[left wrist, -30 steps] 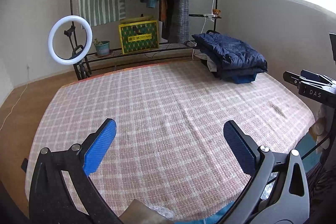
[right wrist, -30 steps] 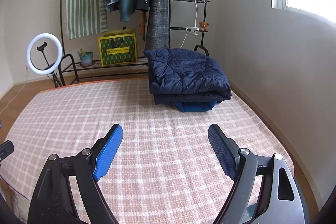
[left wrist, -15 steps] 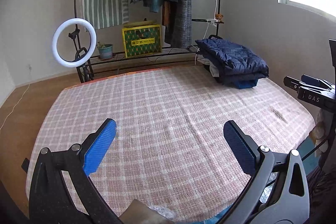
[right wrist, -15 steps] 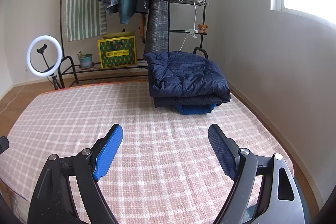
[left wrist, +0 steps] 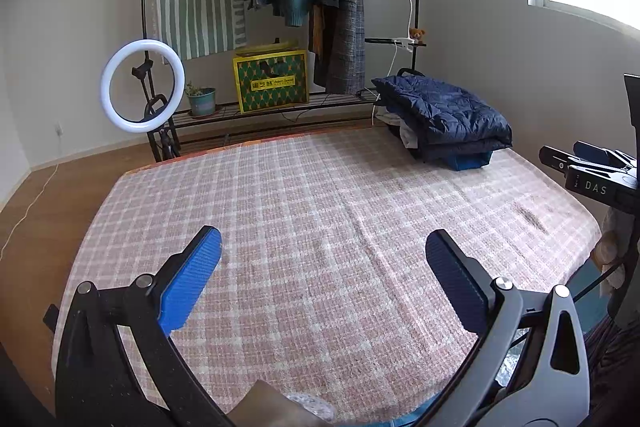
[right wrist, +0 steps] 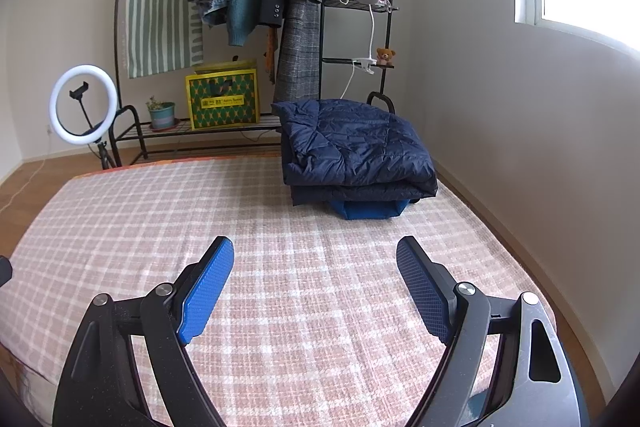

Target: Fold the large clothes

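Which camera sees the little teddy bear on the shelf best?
The right wrist view: the small brown teddy bear sits clear on the black shelf. The left wrist view shows it smaller and farther off.

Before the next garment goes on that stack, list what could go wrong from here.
1. The folded pile sits at the far corner of the bed; a push could tip it off the edge.
2. The navy quilted jacket on top overhangs the smaller blue item underneath, so added weight may slide it.
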A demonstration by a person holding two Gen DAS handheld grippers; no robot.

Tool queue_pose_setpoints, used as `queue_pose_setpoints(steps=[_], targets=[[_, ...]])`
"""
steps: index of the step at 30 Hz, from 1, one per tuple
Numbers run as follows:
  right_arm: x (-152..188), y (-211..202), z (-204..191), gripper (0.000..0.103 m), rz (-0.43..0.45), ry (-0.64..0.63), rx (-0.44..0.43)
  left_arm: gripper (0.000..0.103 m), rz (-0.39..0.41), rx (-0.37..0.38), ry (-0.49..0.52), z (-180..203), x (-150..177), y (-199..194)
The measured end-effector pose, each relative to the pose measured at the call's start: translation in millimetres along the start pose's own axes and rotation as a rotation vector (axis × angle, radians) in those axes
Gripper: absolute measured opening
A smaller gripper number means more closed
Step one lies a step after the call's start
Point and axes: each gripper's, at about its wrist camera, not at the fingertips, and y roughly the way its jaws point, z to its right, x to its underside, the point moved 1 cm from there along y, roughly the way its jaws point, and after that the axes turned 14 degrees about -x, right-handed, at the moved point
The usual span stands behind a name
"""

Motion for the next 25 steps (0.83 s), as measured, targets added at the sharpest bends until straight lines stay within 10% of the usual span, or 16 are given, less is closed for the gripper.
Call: queue_pose_setpoints(steps=[25], targets=[[9.5,5.6,5.4,0.084,-0.016,-0.005,-0.002,0.103,0.014,-0.023,0.030,-5.2,0.0,0.0]])
